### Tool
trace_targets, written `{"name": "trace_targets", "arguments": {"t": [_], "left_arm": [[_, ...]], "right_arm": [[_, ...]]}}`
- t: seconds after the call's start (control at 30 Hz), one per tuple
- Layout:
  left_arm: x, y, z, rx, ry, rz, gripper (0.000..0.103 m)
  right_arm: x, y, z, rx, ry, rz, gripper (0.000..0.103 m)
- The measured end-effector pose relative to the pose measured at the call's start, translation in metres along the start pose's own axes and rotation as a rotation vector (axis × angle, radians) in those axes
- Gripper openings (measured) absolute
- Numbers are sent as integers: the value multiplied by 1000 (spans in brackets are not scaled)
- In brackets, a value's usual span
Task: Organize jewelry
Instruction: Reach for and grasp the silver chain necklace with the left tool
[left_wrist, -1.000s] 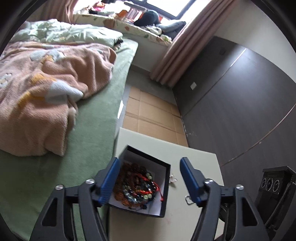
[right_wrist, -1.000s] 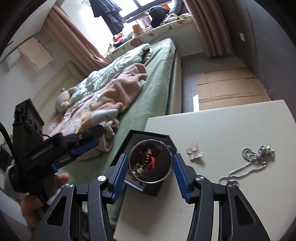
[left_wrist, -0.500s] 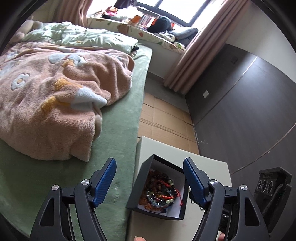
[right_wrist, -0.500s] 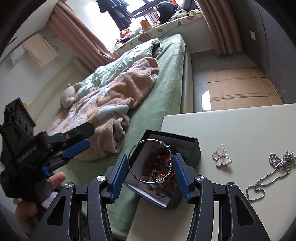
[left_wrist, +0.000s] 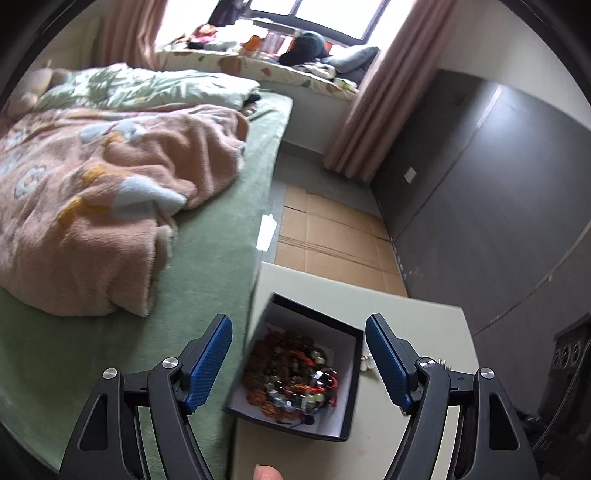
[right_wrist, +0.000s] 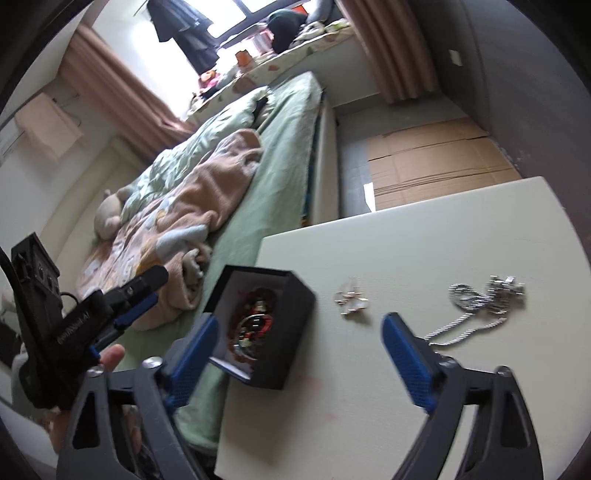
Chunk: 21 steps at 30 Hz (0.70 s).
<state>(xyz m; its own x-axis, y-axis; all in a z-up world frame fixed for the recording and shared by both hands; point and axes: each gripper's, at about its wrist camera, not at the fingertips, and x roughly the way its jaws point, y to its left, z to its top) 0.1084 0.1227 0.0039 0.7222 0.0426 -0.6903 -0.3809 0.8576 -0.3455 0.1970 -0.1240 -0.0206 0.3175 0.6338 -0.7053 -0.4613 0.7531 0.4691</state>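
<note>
A black jewelry box full of beaded bracelets sits at the left edge of the pale table; it also shows in the right wrist view, with a silver hoop lying on the beads. My left gripper is open and empty, its fingers on either side of the box and above it. My right gripper is open and empty, just right of the box. A butterfly brooch and a silver chain necklace lie on the table to the right.
A bed with a green sheet and a pink blanket runs along the table's left side. Cardboard covers the floor beyond. A dark wall stands to the right. The left gripper shows in the right wrist view.
My right gripper opened wide and let go of the silver hoop, which now lies in the box. The left gripper shifted slightly and stays open.
</note>
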Motion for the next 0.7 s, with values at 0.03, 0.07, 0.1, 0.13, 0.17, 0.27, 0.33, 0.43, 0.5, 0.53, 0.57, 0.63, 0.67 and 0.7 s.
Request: {"name": "trace_targets", "arguments": {"t": [0.03, 0.07, 0.1, 0.13, 0.17, 0.27, 0.33, 0.43, 0.5, 0.53, 0.57, 0.63, 0.67, 0.7], "left_arm": [[1, -5, -2, 14, 3, -2, 77], [3, -13, -5, 32, 10, -9, 83], [3, -20, -7, 47, 15, -20, 90], [4, -24, -10, 61, 17, -32, 93], [4, -32, -12, 83, 16, -50, 93], [1, -49, -17, 140, 0, -79, 101], [0, -57, -21, 156, -11, -102, 103], [2, -67, -23, 175, -3, -124, 103], [2, -71, -24, 188, 0, -133, 103], [2, -73, -25, 194, 0, -139, 103], [2, -76, -26, 200, 0, -146, 103], [1, -81, -28, 208, -1, -159, 103], [1, -83, -29, 210, -1, -166, 103], [2, -85, -30, 213, -2, -171, 103]], "right_arm": [[-2, -3, 0, 5, -4, -8, 100], [-5, -8, 0, 15, -10, -20, 100], [-9, -13, 0, 24, -11, -29, 101], [-10, -17, -1, 33, -11, -34, 103], [-12, -20, -1, 39, -10, -44, 103], [-18, -31, -4, 44, -10, -86, 103], [-22, -41, -7, 50, -10, -120, 103], [-31, -54, -9, 58, -30, -145, 103], [-37, -61, -9, 65, -47, -161, 103], [-41, -66, -9, 69, -63, -169, 103], [-45, -69, -9, 72, -73, -174, 103], [-51, -75, -10, 81, -89, -181, 103], [-54, -79, -9, 88, -96, -182, 103], [-57, -83, -9, 94, -101, -183, 103]]}}
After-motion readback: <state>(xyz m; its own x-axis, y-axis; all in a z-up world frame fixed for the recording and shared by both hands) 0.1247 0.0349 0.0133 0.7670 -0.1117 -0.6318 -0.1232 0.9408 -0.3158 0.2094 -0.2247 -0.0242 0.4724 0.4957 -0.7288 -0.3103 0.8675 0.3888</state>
